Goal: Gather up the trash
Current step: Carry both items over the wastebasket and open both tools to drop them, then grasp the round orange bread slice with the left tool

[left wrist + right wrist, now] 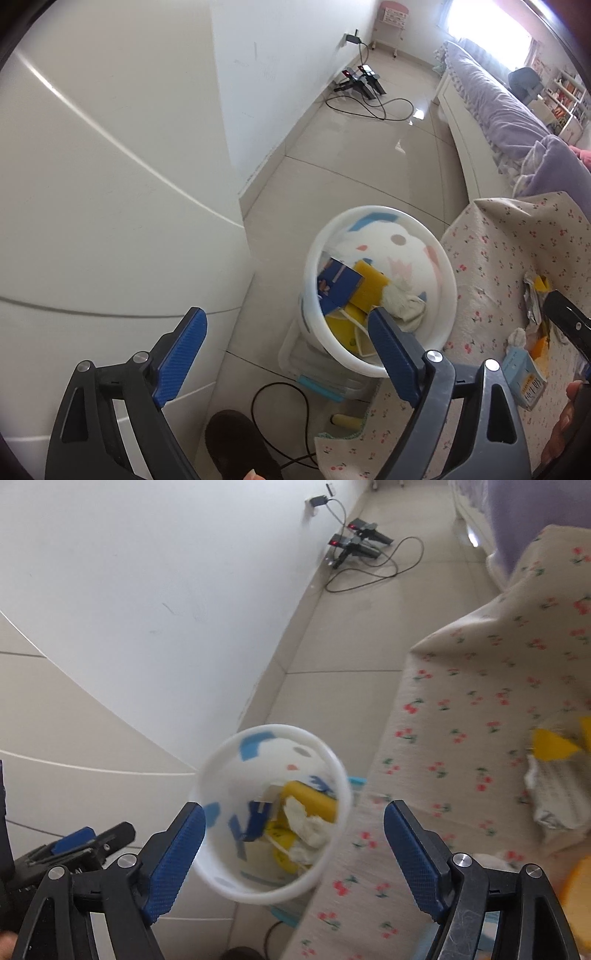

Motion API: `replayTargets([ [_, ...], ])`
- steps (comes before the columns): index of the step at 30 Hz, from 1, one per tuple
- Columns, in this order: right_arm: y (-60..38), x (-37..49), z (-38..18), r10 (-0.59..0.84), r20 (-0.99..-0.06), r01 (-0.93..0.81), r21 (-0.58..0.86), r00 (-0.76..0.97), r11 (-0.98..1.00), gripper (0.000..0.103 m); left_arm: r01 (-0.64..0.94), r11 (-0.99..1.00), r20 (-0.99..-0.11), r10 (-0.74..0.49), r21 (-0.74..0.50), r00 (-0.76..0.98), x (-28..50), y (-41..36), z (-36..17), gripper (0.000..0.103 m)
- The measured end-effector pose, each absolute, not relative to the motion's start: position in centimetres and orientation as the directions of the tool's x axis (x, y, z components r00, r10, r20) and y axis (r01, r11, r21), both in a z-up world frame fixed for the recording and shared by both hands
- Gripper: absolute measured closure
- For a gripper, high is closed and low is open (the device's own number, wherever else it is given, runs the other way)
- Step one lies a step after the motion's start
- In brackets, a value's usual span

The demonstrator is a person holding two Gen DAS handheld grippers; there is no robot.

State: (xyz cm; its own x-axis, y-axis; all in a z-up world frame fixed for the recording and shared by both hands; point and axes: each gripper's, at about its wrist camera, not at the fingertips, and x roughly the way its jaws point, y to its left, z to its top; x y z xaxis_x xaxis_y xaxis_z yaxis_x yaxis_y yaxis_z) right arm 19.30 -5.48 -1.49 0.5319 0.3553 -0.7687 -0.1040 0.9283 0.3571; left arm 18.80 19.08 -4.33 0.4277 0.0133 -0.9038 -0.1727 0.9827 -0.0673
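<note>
A white trash bin (439,254) stands on the floor beside the table; it also shows in the right wrist view (218,871). It holds a blue carton (338,282), yellow sponges (369,282) and a crumpled tissue (406,304). My left gripper (291,339) is open and empty above the bin's near left side. My right gripper (295,840) is open and empty above the bin. On the cherry-print tablecloth (491,266) lie a torn silver and yellow wrapper (535,295), a small light-blue carton (526,380) and a tissue (517,338).
A white cabinet (92,184) stands left of the bin. A clear plastic box (325,373) sits under the bin. Black cable (280,406) and a dark slipper (236,446) lie on the floor below. Chargers (362,79) lie by the far wall. A purple bed (498,110) is at the right.
</note>
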Motion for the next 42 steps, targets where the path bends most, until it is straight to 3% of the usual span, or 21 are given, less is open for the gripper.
replayTargets([
  [12, -12.9, 14.6, 1.1, 0.217, -0.794, -0.041, 0.236, 0.567, 0.971, 0.018, -0.045, 0.992, -0.907, -0.088, -0.116, 0.411, 17.4, 14.2, -3.6, 0.012],
  [23, -22.0, 10.9, 1.1, 0.100, -0.820, 0.119, 0.200, 0.564, 0.973, 0.018, 0.029, 0.991, -0.905, -0.132, -0.132, 0.404, 17.4, 8.4, -3.0, 0.012],
  [42, -31.4, 8.6, -1.0, -0.014, -0.865, 0.285, 0.150, 0.502, 0.947, 0.017, 0.293, 0.936, -0.911, -0.282, -0.194, 0.301, 18.0, -8.8, -4.7, 0.013],
])
